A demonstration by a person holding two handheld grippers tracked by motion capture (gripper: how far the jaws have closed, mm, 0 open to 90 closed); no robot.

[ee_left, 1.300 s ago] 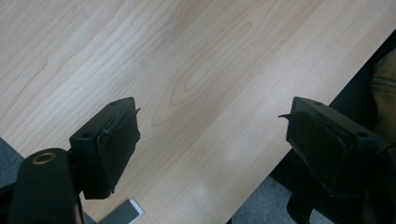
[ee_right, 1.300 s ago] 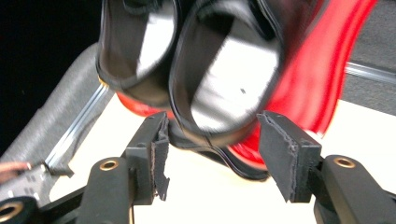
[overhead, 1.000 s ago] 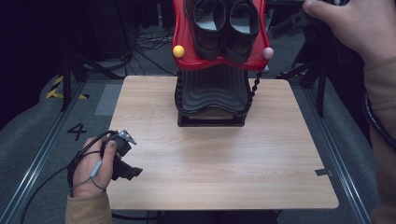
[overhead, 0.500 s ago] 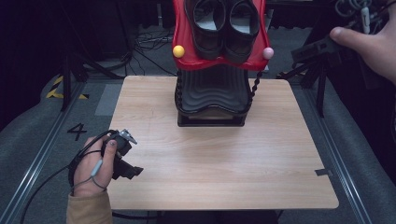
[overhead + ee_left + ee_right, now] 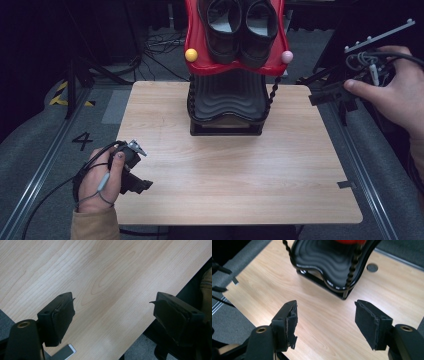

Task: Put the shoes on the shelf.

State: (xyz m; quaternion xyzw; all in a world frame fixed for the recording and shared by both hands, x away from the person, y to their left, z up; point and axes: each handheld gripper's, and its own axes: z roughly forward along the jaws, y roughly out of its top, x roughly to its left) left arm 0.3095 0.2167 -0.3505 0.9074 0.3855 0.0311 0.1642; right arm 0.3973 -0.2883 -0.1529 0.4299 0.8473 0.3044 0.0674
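Right gripper (image 5: 325, 322): its jaws stand wide apart and have just been opening, with nothing between them but bare tabletop. In the high view this gripper (image 5: 332, 95) sits at the right edge of the frame, off the table's right side, held in the right hand (image 5: 395, 95).

Left gripper (image 5: 113, 317): jaws likewise wide, empty, over wood grain near the table's edge. In the high view the left gripper (image 5: 132, 172) lies at lower left on the table, under the left hand (image 5: 100, 175); its jaw tips there are dark and hard to separate.

Count: two grippers, two hands, one table (image 5: 240, 190), one shoe rack (image 5: 227, 107), two black shoes (image 5: 242, 25), one yellow knob (image 5: 191, 55), one pink knob (image 5: 286, 56).

Position: the rack stands at upper centre of the high view, on the table's far half, well apart from both grippers. Its black ribbed lower shelf is vacant; the red upper shelf (image 5: 200, 47) carries the pair of shoes side by side.

Obscured: the shoes and red shelf are cut off by the top of the frame. In the right gripper view the rack (image 5: 329, 267) is cropped at the top, with just a red sliver showing. The right forearm runs out of frame.

Surroundings: grey floor, a painted numeral 4 (image 5: 82, 141) at left, metal rails (image 5: 372, 180) flanking the table, cables (image 5: 160, 42) behind in darkness. Nothing lies between the right gripper and the rack.
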